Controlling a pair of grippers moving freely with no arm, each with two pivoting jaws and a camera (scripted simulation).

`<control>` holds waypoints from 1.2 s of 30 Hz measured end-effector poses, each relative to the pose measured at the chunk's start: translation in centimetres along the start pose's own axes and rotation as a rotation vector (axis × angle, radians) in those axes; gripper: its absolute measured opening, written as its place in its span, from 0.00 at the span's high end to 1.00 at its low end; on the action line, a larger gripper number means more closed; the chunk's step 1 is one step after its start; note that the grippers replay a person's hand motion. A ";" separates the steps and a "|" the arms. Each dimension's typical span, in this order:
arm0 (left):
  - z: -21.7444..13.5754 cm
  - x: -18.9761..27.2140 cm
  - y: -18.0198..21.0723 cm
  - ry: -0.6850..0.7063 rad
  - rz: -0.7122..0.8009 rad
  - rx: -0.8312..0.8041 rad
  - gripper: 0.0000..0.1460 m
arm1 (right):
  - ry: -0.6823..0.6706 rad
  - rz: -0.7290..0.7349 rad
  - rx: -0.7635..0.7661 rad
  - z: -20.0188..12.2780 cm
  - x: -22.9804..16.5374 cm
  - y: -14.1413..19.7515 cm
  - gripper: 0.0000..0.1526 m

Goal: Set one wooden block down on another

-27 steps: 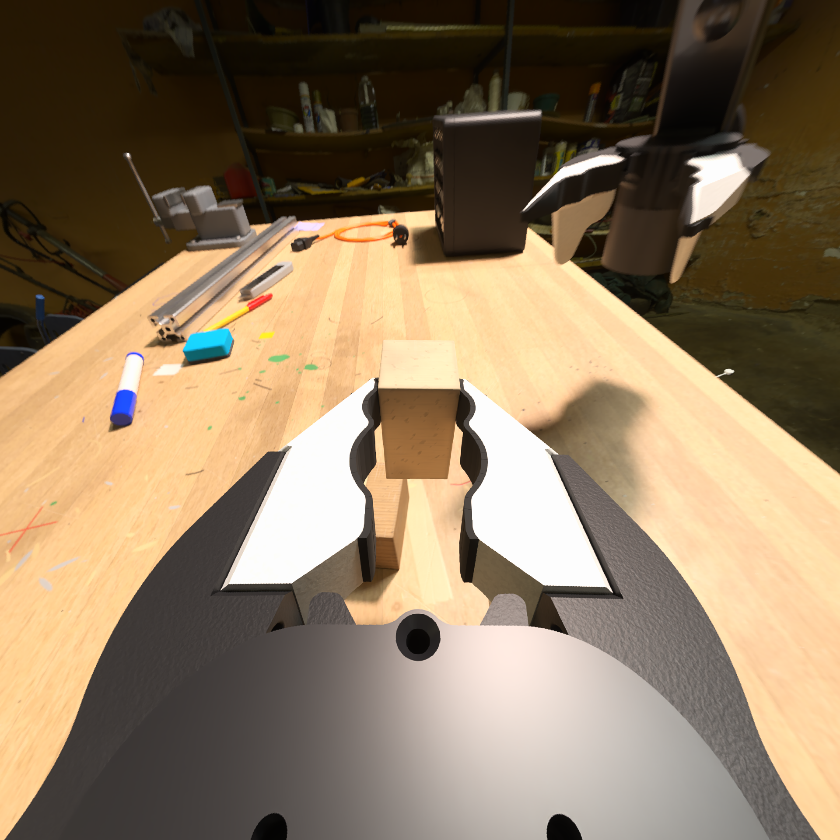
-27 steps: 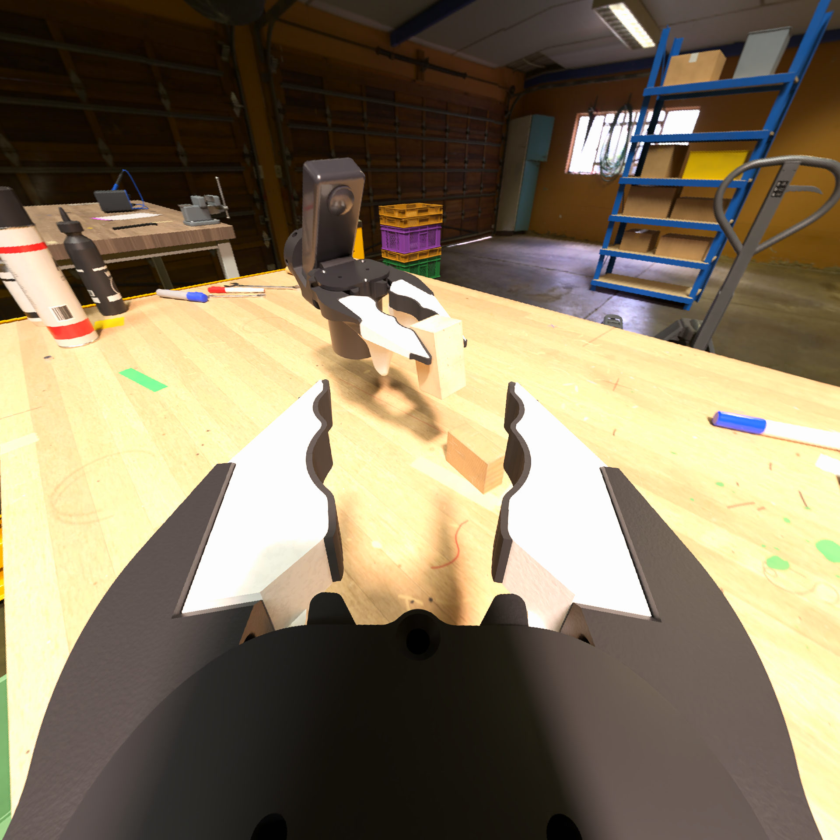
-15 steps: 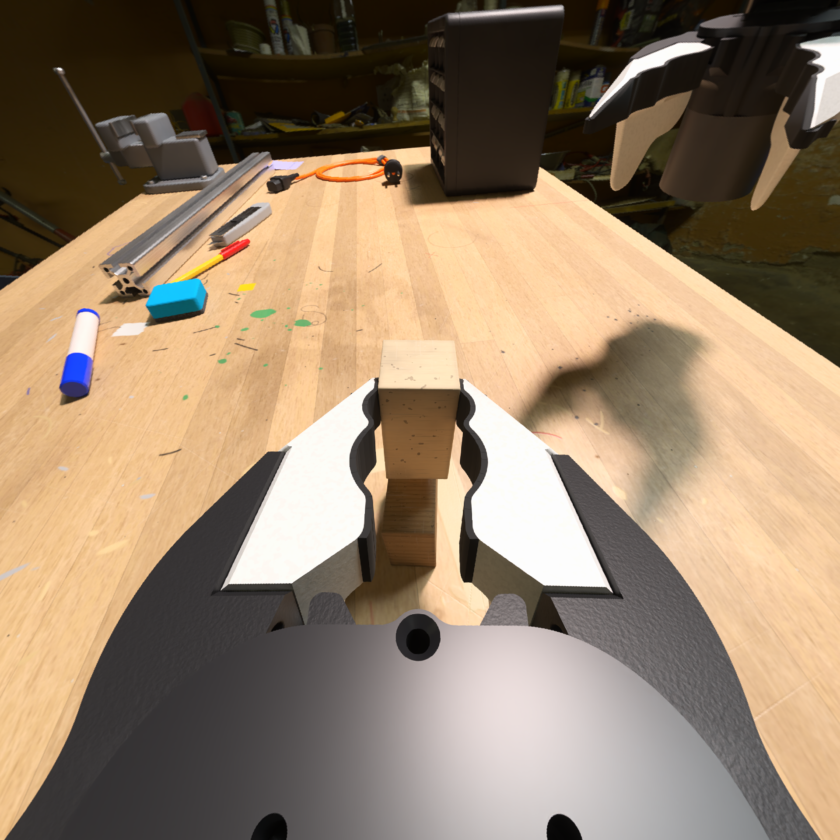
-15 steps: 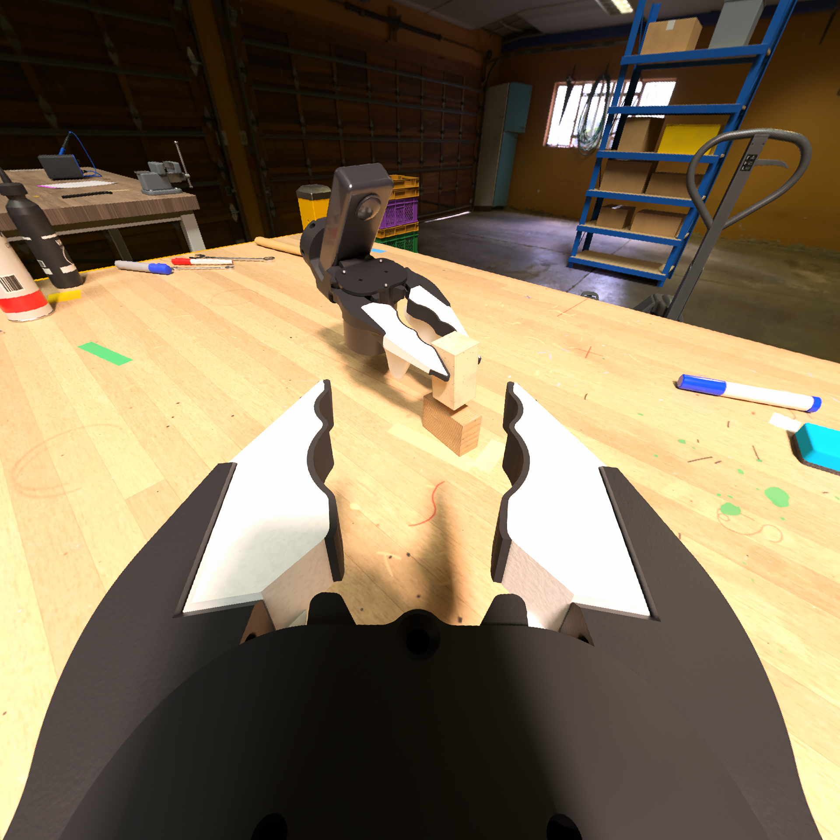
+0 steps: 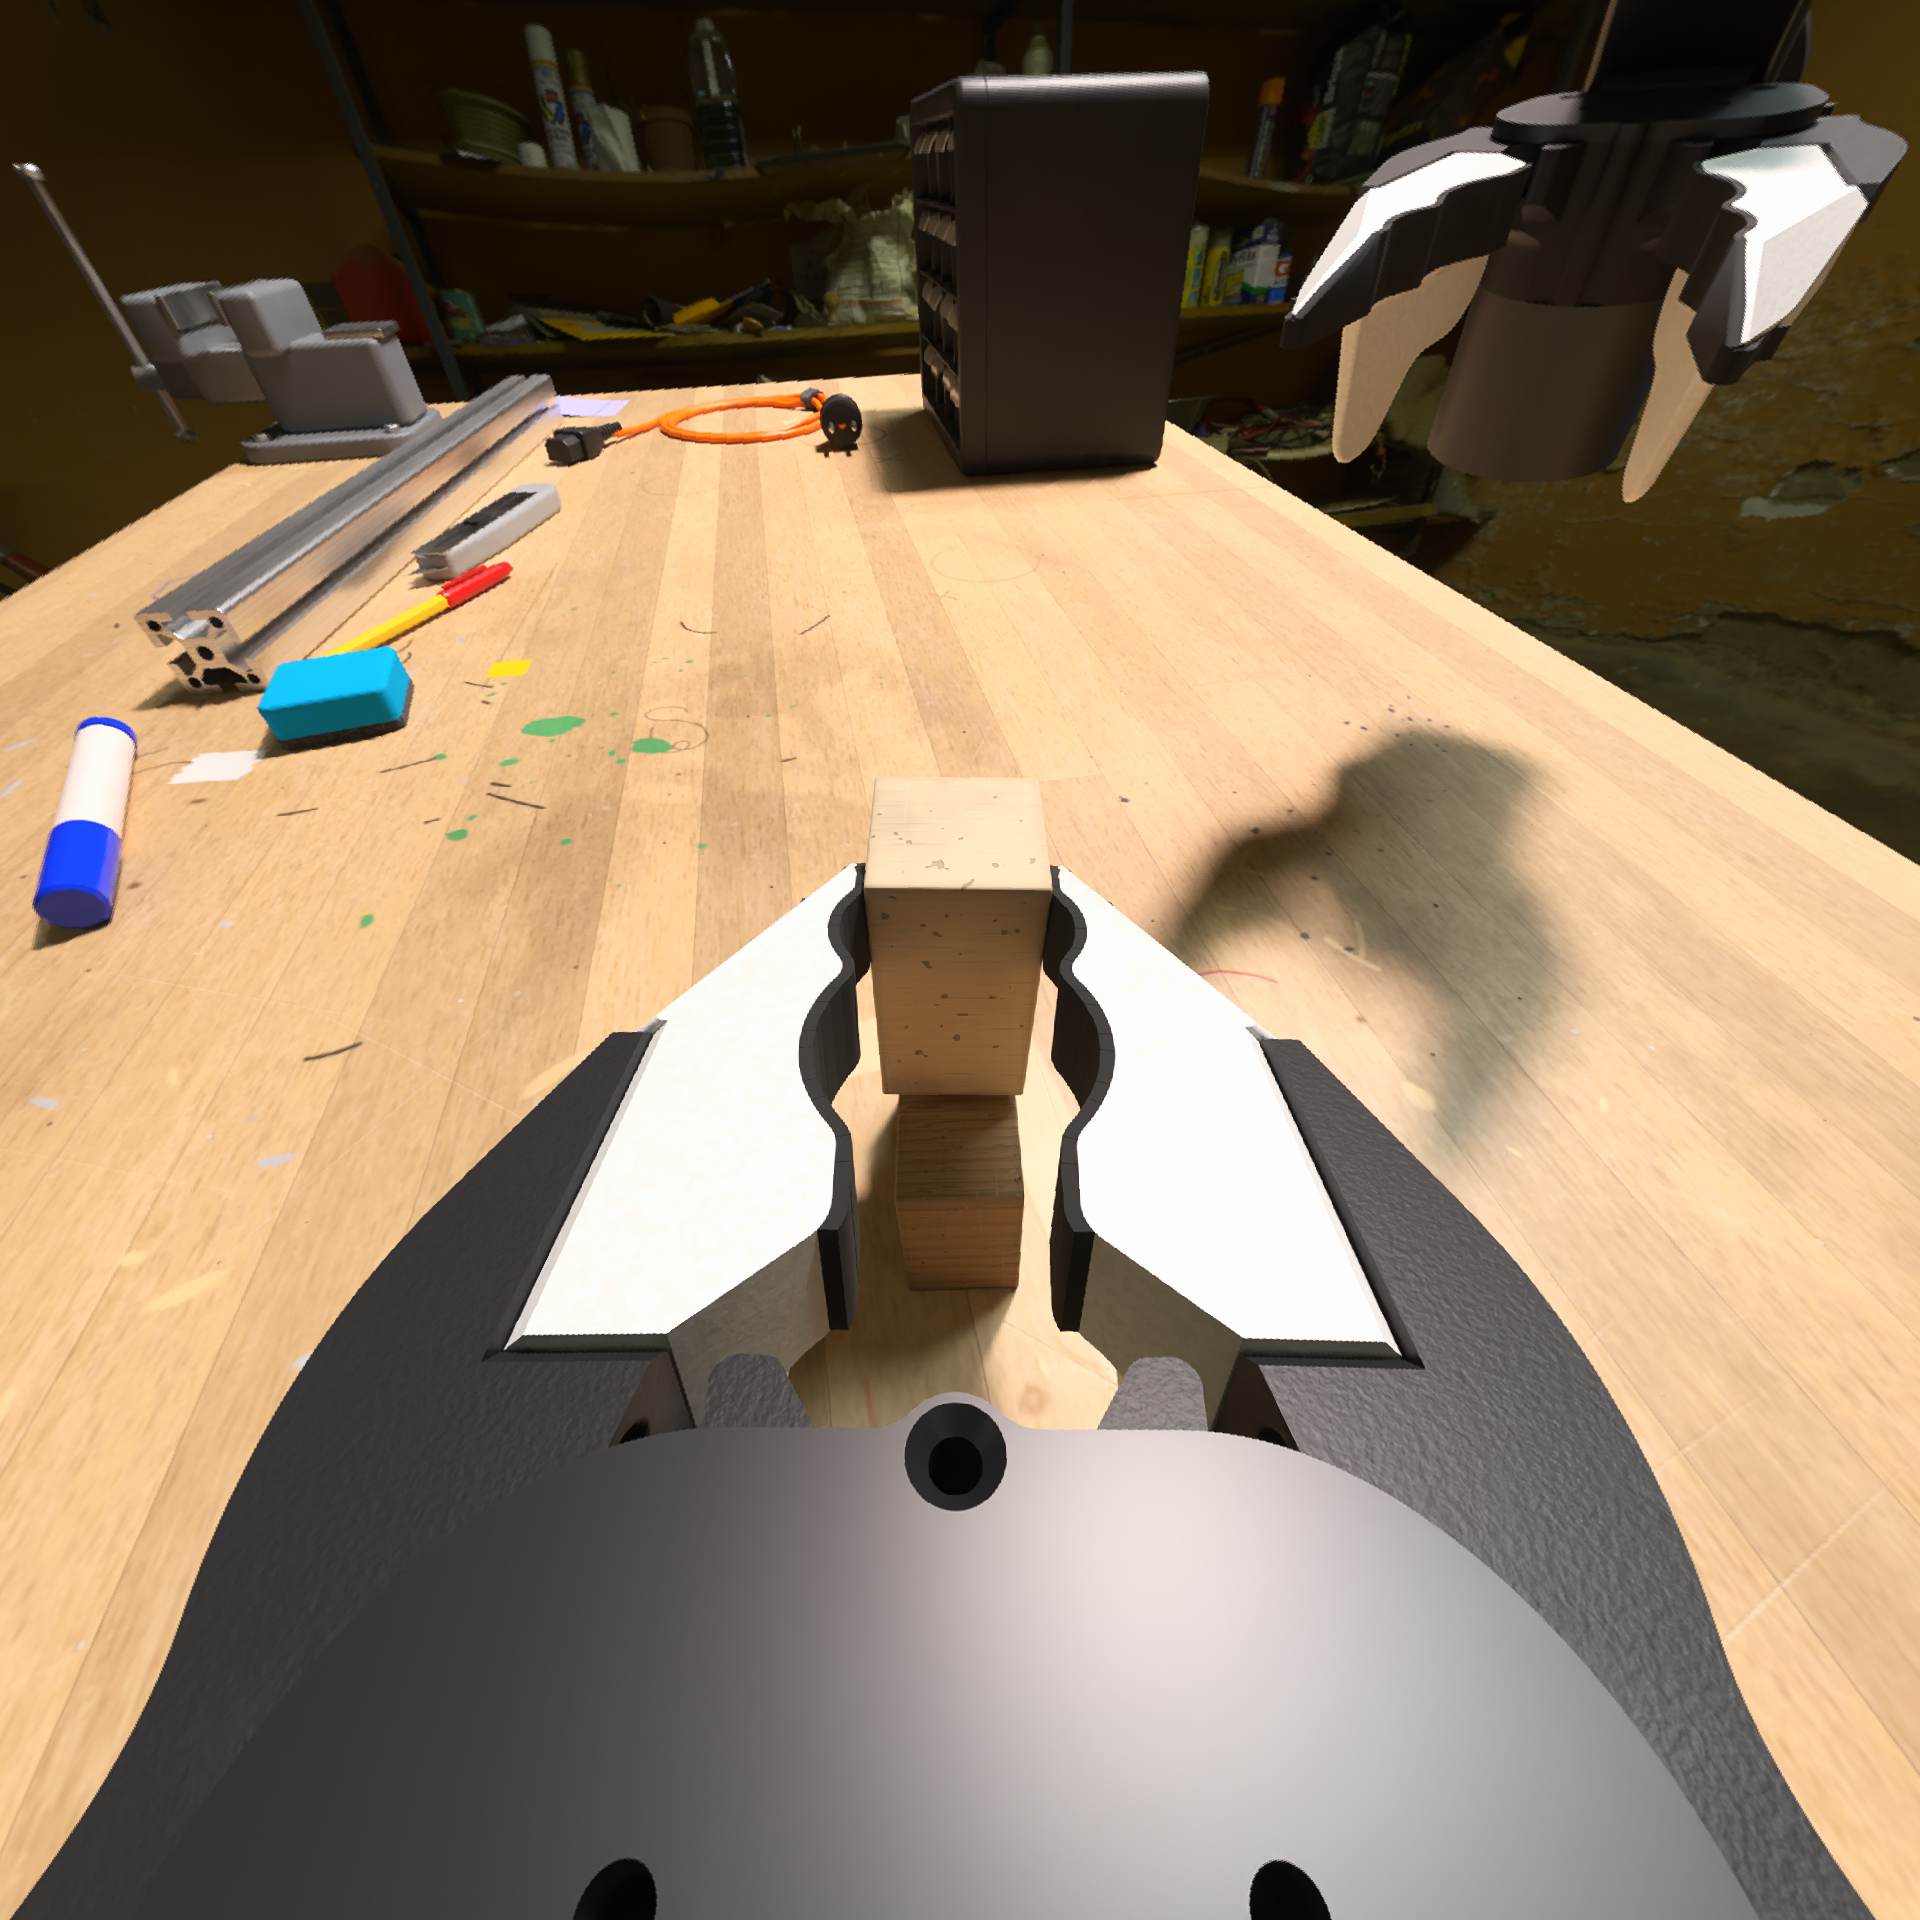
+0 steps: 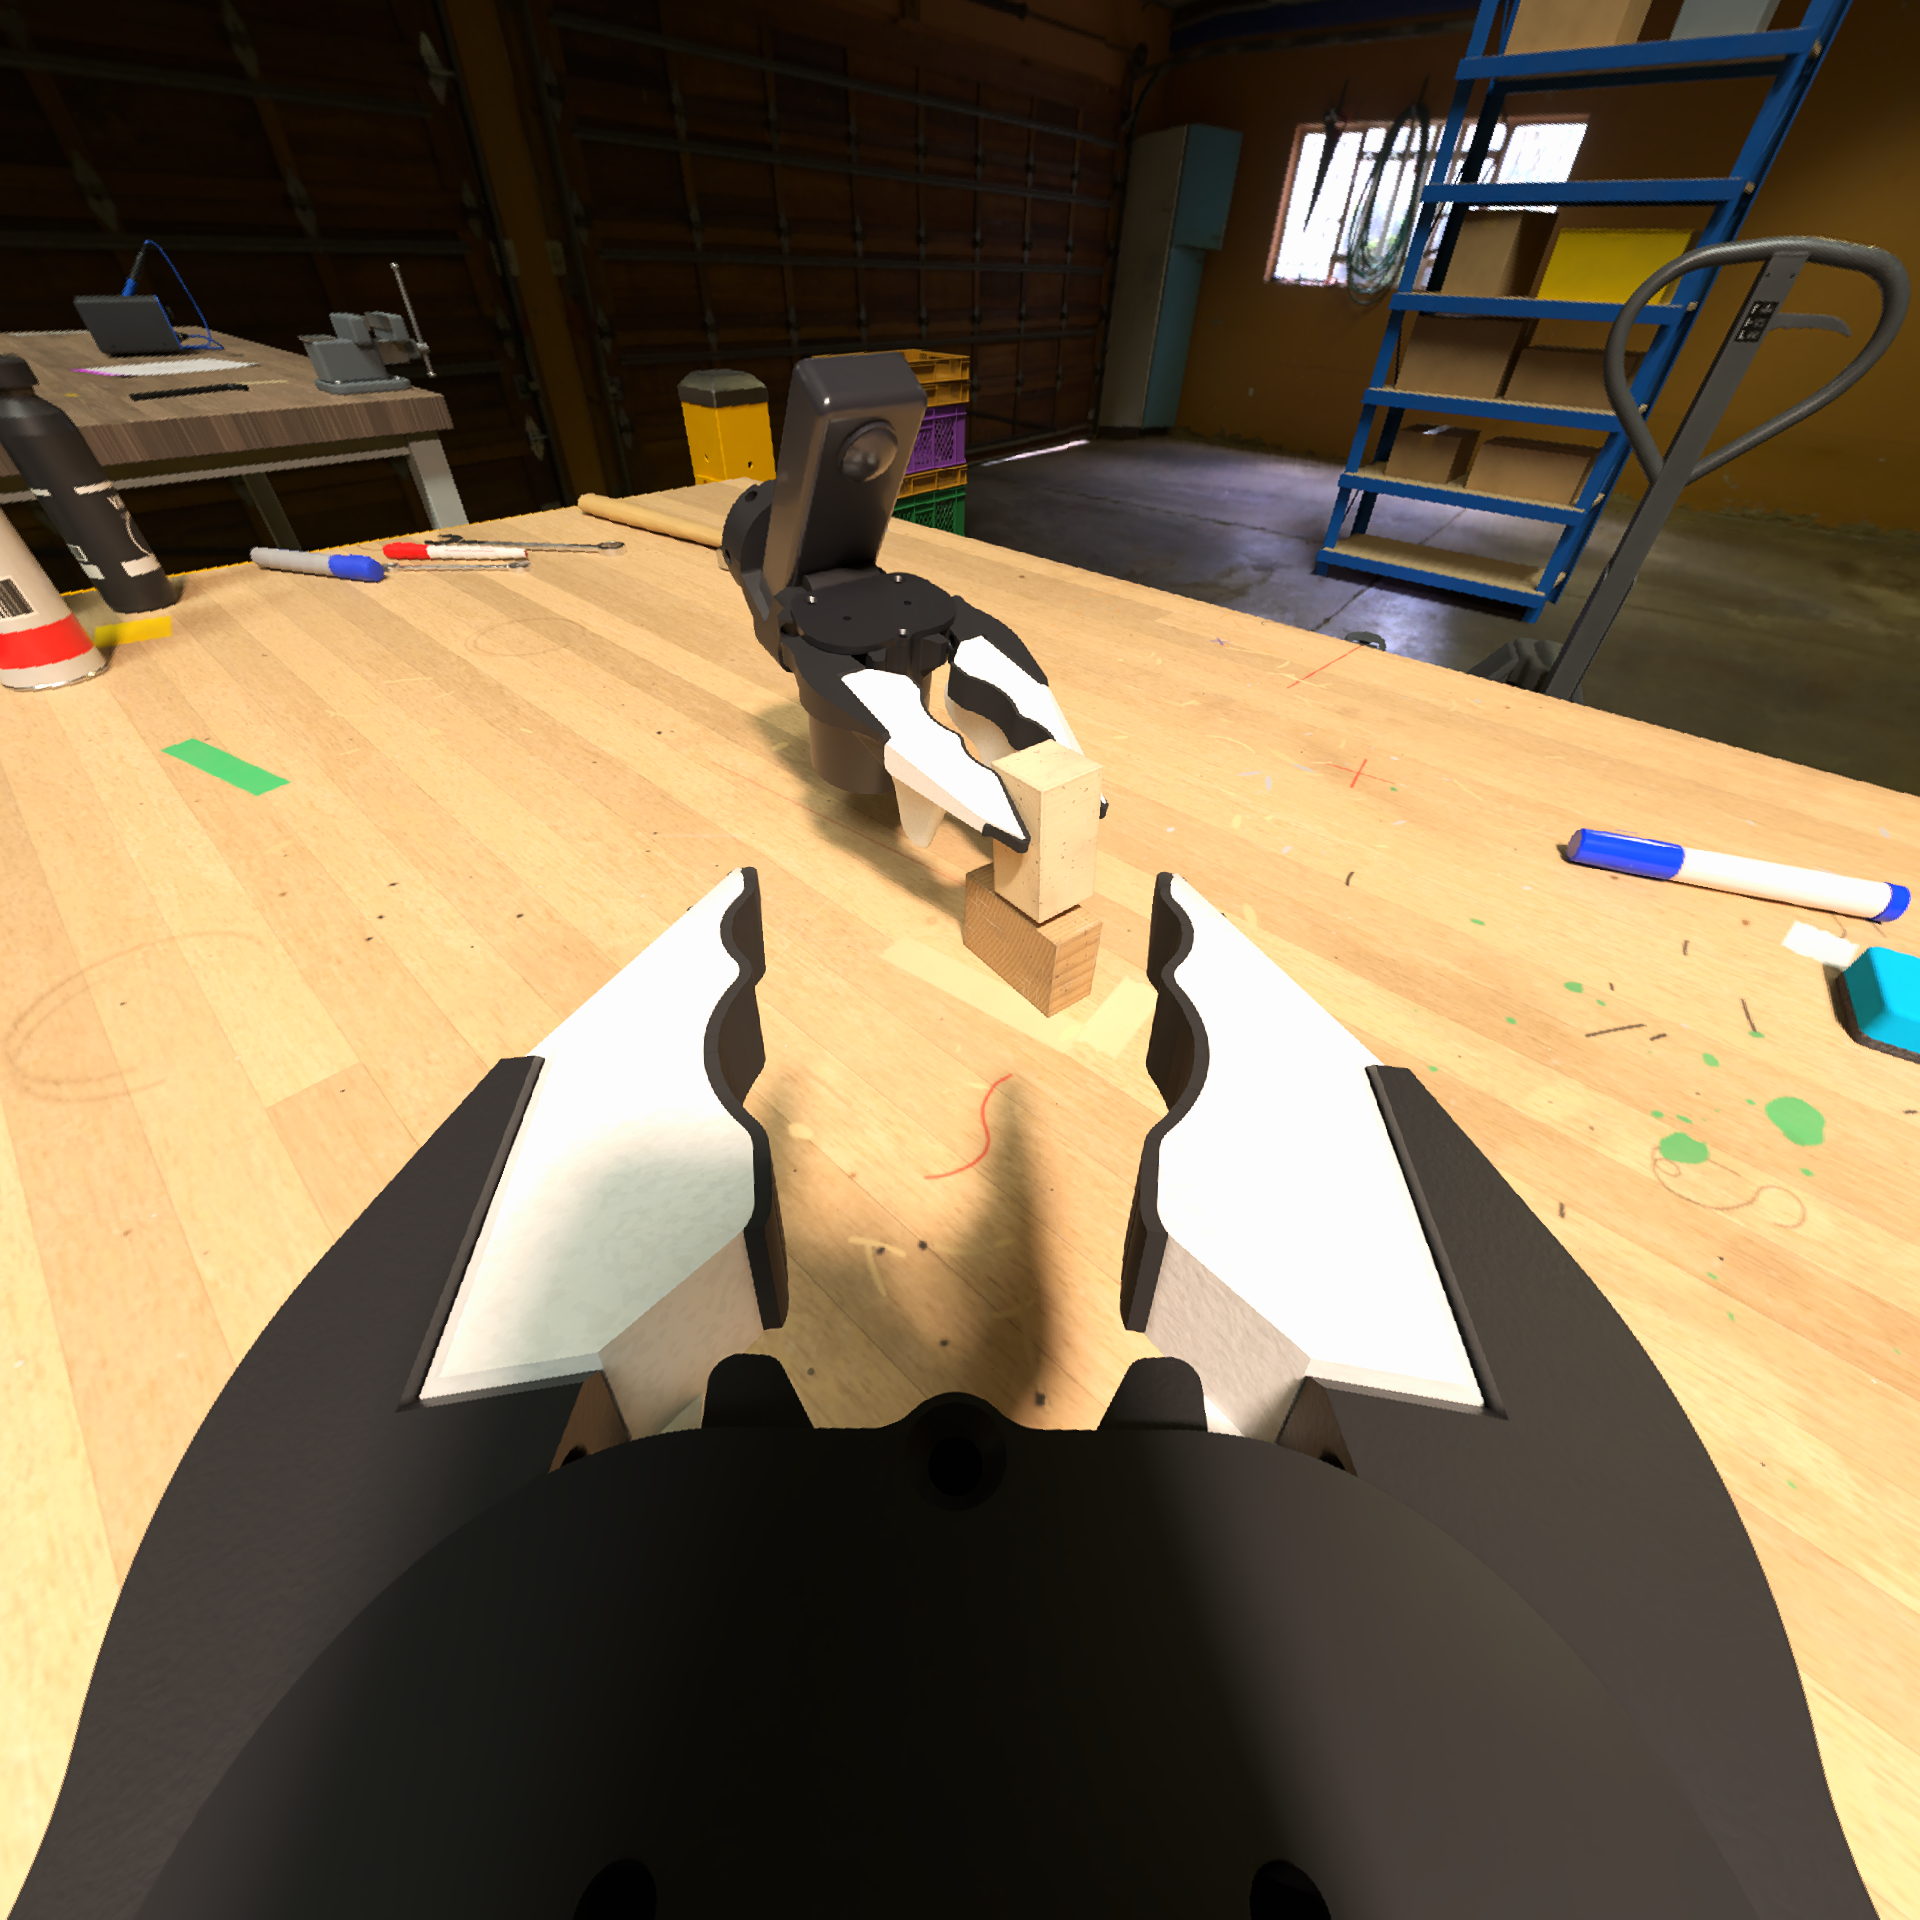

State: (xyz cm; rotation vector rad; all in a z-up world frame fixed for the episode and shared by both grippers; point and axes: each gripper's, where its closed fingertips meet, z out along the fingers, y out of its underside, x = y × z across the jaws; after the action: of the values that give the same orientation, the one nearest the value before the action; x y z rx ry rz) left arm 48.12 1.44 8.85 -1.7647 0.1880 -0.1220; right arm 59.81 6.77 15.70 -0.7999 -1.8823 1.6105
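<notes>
the left gripper point(image 5: 956, 914) is closed on a pale wooden block point(image 5: 956, 977), its two fingers pressed against the block's sides, and the block sits tilted over a darker wooden block point(image 5: 958, 1195) that lies on the workbench point(image 5: 1143, 675). from the right wrist view the pale block's lower corner meets the top of the darker block point(image 6: 1034, 951), though whether it rests there fully or only touches is hard to tell. the right gripper point(image 6: 956, 894) hangs above the bench with its fingers spread wide and nothing between them, well apart from the two blocks and pointing toward them; in the left wrist view it shows at the upper right, off the bench edge, casting a dark shadow point(image 5: 1382, 894) on the wood. off to the left of the blocks lie a blue-capped marker point(image 5: 88, 821), a blue eraser point(image 5: 332, 694), a red and yellow pen point(image 5: 426, 611), a metal rail point(image 5: 343, 530) and a grey vise point(image 5: 281, 364). an orange cable point(image 5: 727, 421) and a dark drawer cabinet point(image 5: 1060, 270) stand at the far end.
</notes>
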 end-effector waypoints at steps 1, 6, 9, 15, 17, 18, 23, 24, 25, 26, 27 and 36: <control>0.0 0.0 0.0 0.004 -0.003 -0.004 0.78 | 0.001 0.000 -0.001 0.0 0.0 0.0 0.51; 0.2 0.0 0.2 0.012 0.001 -0.021 0.78 | 0.000 0.004 -0.008 0.2 0.2 0.3 0.51; 0.2 0.0 0.3 0.009 -0.001 -0.021 0.78 | -0.001 0.005 -0.013 0.4 0.2 0.4 0.51; -0.2 -0.3 0.4 -0.005 -0.040 -0.026 0.78 | -0.007 0.004 -0.025 0.6 0.1 0.6 0.51; -0.2 -0.3 0.4 -0.005 -0.042 -0.027 0.78 | -0.007 0.003 -0.027 0.6 0.1 0.7 0.51; -0.2 -0.2 0.4 -0.005 -0.040 -0.027 0.78 | -0.005 0.003 -0.027 0.7 0.1 0.7 0.51; -0.3 -0.2 0.4 0.001 -0.044 -0.028 0.78 | -0.008 0.006 -0.026 0.8 0.1 0.7 0.51; -0.3 -0.2 0.4 0.003 -0.048 -0.029 0.78 | -0.008 0.005 -0.029 0.8 0.1 0.7 0.51; -0.3 -0.2 0.4 0.004 -0.052 -0.029 0.78 | -0.009 0.005 -0.029 0.8 0.0 0.7 0.51; -0.3 -0.2 0.4 0.004 -0.054 -0.030 0.78 | -0.009 0.005 -0.029 0.8 0.0 0.7 0.51; -0.4 -0.2 0.5 0.003 -0.056 -0.030 0.78 | -0.008 0.005 -0.029 0.8 0.0 0.7 0.51; -0.3 -0.1 0.6 -0.012 -0.065 -0.048 0.78 | -0.005 0.006 -0.027 0.8 0.1 0.7 0.51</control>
State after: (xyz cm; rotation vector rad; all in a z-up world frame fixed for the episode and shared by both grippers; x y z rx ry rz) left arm 47.89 1.07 8.34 -1.8193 0.1261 -0.1552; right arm 59.23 6.45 14.94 -0.8135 -1.9106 1.5955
